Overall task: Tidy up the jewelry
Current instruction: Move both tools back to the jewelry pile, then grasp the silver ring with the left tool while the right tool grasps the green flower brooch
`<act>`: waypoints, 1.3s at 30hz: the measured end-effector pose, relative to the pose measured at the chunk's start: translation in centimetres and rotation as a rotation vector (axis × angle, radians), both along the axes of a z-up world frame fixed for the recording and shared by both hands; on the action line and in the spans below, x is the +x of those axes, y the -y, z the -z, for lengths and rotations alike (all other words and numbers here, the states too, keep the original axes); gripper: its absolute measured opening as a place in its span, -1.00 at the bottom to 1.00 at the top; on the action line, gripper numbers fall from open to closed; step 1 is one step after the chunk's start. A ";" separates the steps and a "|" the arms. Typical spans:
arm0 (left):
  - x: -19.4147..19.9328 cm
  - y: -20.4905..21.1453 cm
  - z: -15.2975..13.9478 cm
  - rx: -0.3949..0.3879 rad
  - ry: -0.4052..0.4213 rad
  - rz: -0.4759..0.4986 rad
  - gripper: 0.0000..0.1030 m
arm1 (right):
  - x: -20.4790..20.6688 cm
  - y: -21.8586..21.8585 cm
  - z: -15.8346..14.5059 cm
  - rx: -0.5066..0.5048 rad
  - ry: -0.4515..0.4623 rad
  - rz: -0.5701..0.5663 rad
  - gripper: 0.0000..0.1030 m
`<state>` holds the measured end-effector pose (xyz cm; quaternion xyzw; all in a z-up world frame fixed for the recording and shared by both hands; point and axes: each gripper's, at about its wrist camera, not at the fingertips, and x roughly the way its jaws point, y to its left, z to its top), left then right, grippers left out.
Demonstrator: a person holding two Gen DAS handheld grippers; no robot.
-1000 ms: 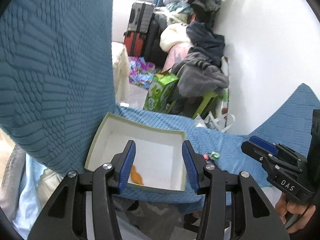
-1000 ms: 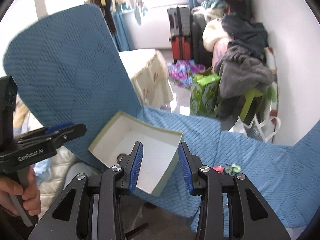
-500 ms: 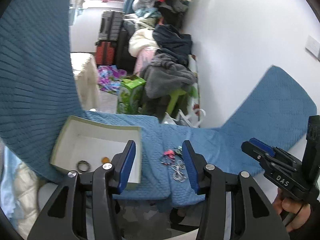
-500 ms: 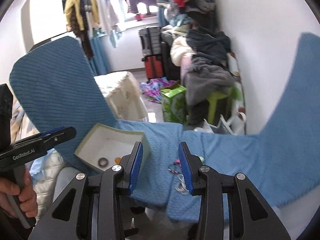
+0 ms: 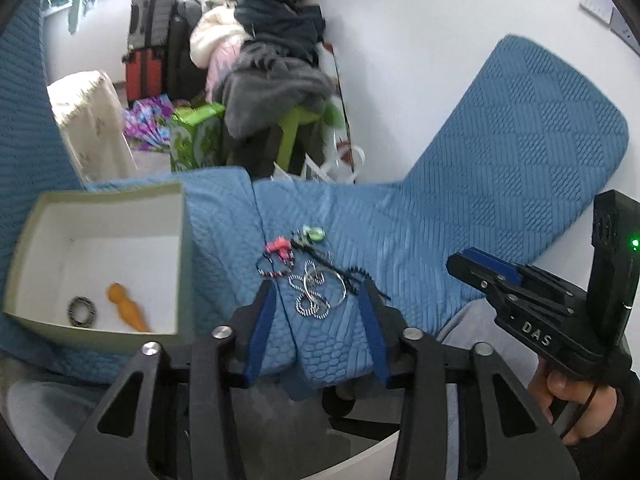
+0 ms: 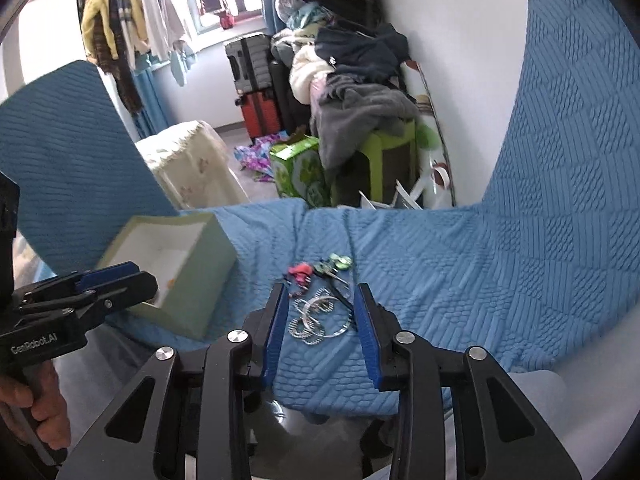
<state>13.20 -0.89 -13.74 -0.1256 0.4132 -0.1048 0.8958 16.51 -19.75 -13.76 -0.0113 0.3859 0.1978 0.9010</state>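
Both claws have swung away from the box (image 5: pixel 100 264) toward the jewelry pile (image 5: pixel 316 280), which earlier sat off to one side and now lies on the blue cover (image 5: pixel 460 220) just ahead of each. Left claw (image 5: pixel 316 312) and right claw (image 6: pixel 320 312) are part open and closing, with nothing between their pads. Only the left view looks down into the box, showing a dark ring (image 5: pixel 82 311) and an orange piece (image 5: pixel 126 307) on its white floor; the right view shows mostly the box's outer wall.
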 end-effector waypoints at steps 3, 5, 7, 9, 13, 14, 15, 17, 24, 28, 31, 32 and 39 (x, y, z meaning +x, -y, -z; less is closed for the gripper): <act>0.9 0.1 2.2 -0.026 -0.034 0.021 -0.32 | 0.8 0.1 2.1 -0.011 -0.017 -0.006 -0.60; 1.7 0.2 3.6 -0.047 -0.056 0.030 -0.40 | 1.6 0.0 3.3 -0.008 -0.031 -0.011 -0.62; 2.5 0.3 5.0 -0.072 -0.072 0.036 -0.43 | 2.4 0.0 4.6 -0.009 -0.052 -0.017 -0.64; 3.4 0.6 6.5 -0.091 -0.091 0.050 -0.43 | 3.3 -0.2 5.9 -0.012 -0.063 -0.035 -0.65; 5.2 1.3 9.0 -0.111 -0.133 0.088 -0.44 | 5.9 -0.5 8.4 0.006 -0.124 -0.073 -0.65; 5.6 1.5 9.5 -0.103 -0.138 0.098 -0.45 | 6.3 -0.7 8.9 0.003 -0.133 -0.079 -0.65; 6.1 1.7 10.0 -0.092 -0.144 0.109 -0.45 | 6.8 -0.9 9.5 0.004 -0.146 -0.089 -0.65; 7.1 1.9 10.8 -0.088 -0.161 0.120 -0.47 | 8.2 -1.1 10.4 0.006 -0.170 -0.103 -0.65; 9.3 2.9 12.7 -0.095 -0.202 0.144 -0.55 | 12.2 -2.4 13.0 -0.004 -0.253 -0.196 -0.65; 9.8 3.2 13.5 -0.084 -0.228 0.142 -0.64 | 13.5 -4.0 14.3 -0.039 -0.282 -0.256 -0.65; 10.0 3.3 14.0 -0.078 -0.236 0.140 -0.64 | 13.5 -5.1 15.1 -0.089 -0.275 -0.288 -0.65; 10.0 3.4 14.2 -0.077 -0.243 0.142 -0.64 | 13.6 -5.4 15.3 -0.099 -0.275 -0.295 -0.65; 10.0 3.8 14.6 -0.058 -0.263 0.137 -0.64 | 13.2 -5.4 15.6 -0.119 -0.255 -0.288 -0.86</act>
